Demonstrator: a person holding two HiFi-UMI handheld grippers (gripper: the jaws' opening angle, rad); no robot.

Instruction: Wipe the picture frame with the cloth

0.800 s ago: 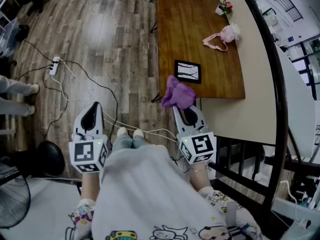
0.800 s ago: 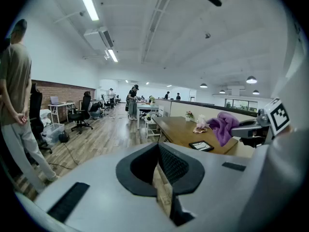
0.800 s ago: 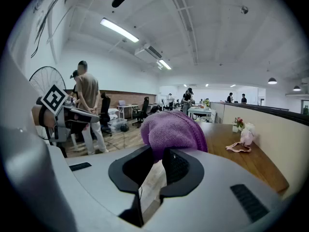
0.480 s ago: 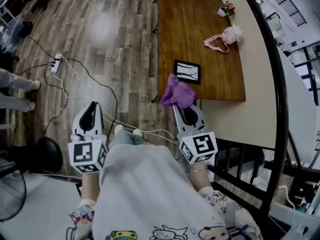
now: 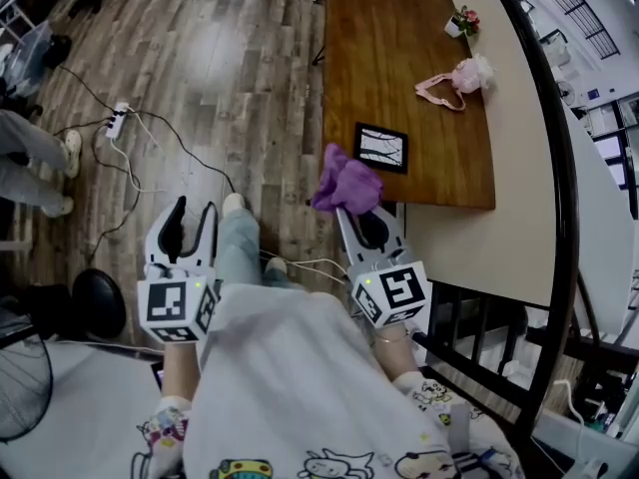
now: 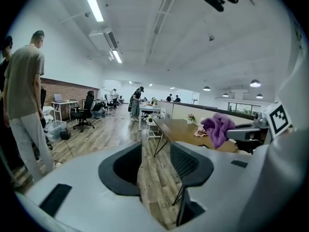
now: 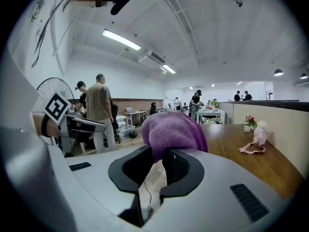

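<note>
The wooden table (image 5: pixel 399 68) carries everything. The worry is its near edge, because the picture frame (image 5: pixel 381 147) lies flat and loose just inside that edge, about midway across. A wiping stroke pulled toward the person could slide it over the edge onto the floor.

Nothing is ready to steady it. The left gripper (image 5: pixel 193 211) hangs over the floor, well apart from the table, with its claw spread and nothing between the jaws. The right gripper (image 5: pixel 361 216) is clamped on the purple cloth (image 5: pixel 346 184), which sits by the near left corner of the table, close to the frame but not yet on it.

The cloth is held as a bunched wad by only a small part, so I judge that a hard press could drag it out of the jaws, or let the bare jaw tips scrape the frame's face. Loose cables (image 5: pixel 300 264) on the floor trail around the person's feet and could catch a step.

Counted:
- one table
- two grippers
- one cloth
- one picture frame
- one pink fabric piece (image 5: pixel 454 76) near the far right edge
- one small flower pot (image 5: pixel 462 20) at the far right corner
</note>
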